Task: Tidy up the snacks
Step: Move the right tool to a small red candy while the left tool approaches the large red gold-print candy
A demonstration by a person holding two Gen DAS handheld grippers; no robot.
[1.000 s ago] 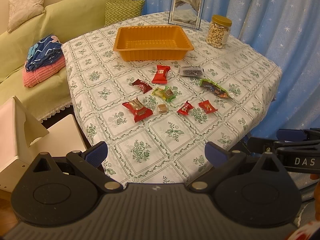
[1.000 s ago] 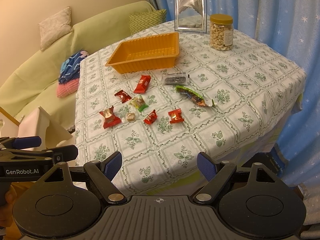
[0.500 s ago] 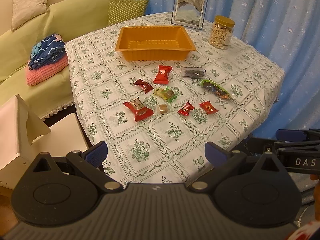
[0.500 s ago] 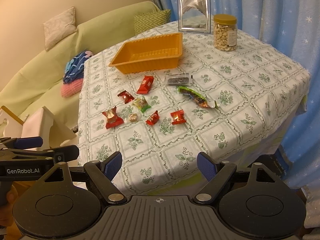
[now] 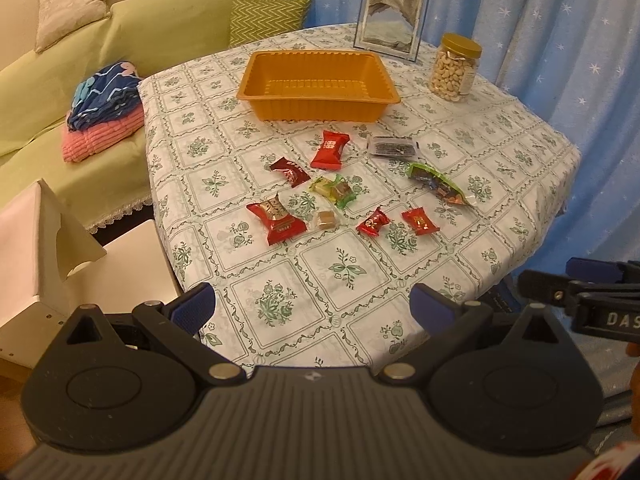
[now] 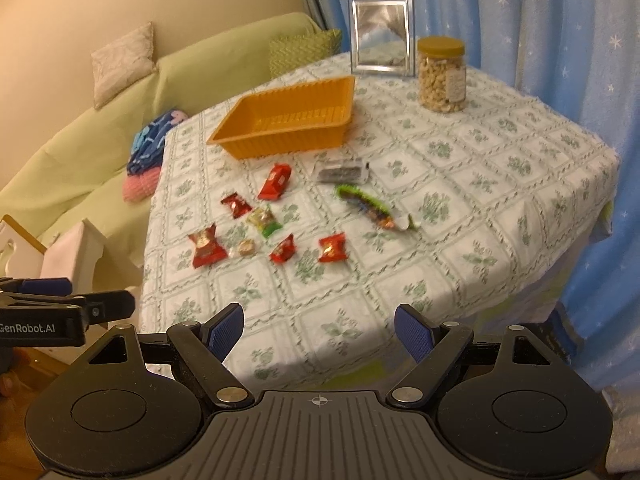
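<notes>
An empty orange tray (image 5: 316, 84) (image 6: 288, 120) stands at the back of the table. Several wrapped snacks lie loose in front of it: a large red packet (image 5: 276, 218) (image 6: 205, 245), a red bar (image 5: 330, 150) (image 6: 275, 181), small red candies (image 5: 373, 222) (image 6: 332, 248), a green-yellow candy (image 5: 334, 191), a dark packet (image 5: 392, 147) and a long green packet (image 5: 438, 184) (image 6: 372, 208). My left gripper (image 5: 312, 306) is open and empty over the table's near edge. My right gripper (image 6: 319, 330) is open and empty, also at the near edge.
A jar of nuts (image 5: 454, 68) (image 6: 441, 75) and a picture frame (image 5: 389, 20) stand at the back right. A green sofa (image 5: 60, 64) with folded cloths (image 5: 106, 110) is on the left, white furniture (image 5: 48, 248) at the near left, and blue curtains (image 6: 560, 40) behind.
Both grippers have moved a little forward and up toward the table; the snacks and tray appear slightly lower in both views. Nothing on the table has moved.
</notes>
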